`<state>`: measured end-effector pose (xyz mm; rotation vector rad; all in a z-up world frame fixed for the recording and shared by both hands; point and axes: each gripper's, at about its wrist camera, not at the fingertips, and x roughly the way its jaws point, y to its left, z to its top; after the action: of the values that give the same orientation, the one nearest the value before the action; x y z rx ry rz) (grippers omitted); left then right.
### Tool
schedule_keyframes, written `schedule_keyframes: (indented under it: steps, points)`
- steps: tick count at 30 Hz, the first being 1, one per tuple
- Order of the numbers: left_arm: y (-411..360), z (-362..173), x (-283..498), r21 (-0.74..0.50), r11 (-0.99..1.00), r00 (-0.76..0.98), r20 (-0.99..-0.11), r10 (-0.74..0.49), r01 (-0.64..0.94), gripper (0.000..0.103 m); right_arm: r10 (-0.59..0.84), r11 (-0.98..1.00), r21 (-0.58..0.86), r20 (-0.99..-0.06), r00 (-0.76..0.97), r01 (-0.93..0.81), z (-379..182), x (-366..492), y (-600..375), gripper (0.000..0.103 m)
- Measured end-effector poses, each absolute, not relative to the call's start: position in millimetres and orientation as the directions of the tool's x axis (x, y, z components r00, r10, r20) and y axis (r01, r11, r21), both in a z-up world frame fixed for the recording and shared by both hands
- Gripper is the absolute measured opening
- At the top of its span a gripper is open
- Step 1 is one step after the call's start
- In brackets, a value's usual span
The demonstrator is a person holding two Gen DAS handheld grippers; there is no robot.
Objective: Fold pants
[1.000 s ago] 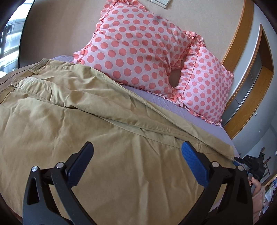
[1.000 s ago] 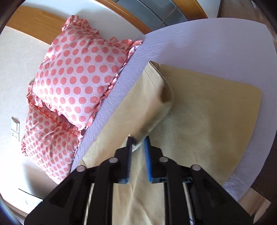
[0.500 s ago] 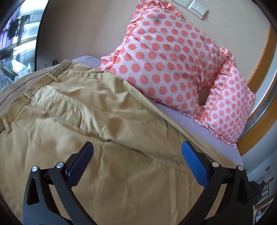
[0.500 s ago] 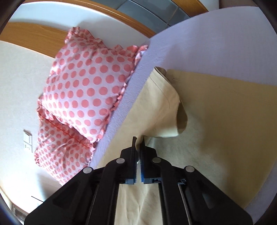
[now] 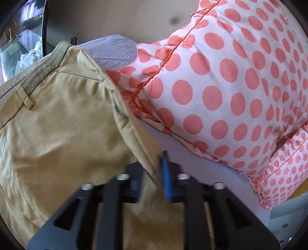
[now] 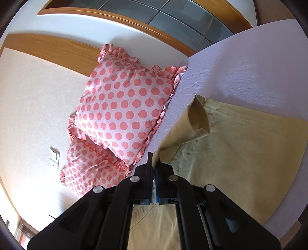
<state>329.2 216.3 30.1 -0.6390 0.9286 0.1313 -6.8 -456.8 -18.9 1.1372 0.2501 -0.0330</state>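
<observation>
Tan khaki pants lie on a lilac bed sheet. In the left wrist view the waistband with a belt loop is at the upper left, and my left gripper is shut on the pants' side edge near the hip. In the right wrist view my right gripper is shut on the edge of a pant leg, lifted above the other leg, with the hem opening curled beyond the fingertips.
Two pink polka-dot pillows lean against the beige wall along the far side of the bed. A wooden trim and window frame sit beyond. The bed's edge is at the lower right in the right wrist view.
My left gripper went from wide open above the pants to shut on their side edge near the pillows. My right gripper, closed on the leg edge, has lifted it further.
</observation>
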Motion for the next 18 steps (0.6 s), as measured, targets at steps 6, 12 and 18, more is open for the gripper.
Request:
schedule_keyframes:
  steps: [6, 12, 18]
  points:
    - [216, 85, 213, -0.438, 0.868, 0.753, -0.646, -0.121, -0.236, 0.005, 0.07, 0.44, 0.889, -0.174, 0.982, 0.126, -8, -26, -465, 0.002]
    - [218, 62, 65, -0.423, 0.879, 0.781, -0.616, -0.101, -0.22, 0.005, 0.037, 0.448, 0.879, -0.2, 0.979, 0.162, -16, -60, -475, 0.002]
    - [229, 13, 4, -0.507, 0.814, 0.745, -0.651, -0.146, -0.284, 0.005, 0.038, 0.403, 0.88, -0.292, 0.956, 0.253, -52, -74, -476, 0.002]
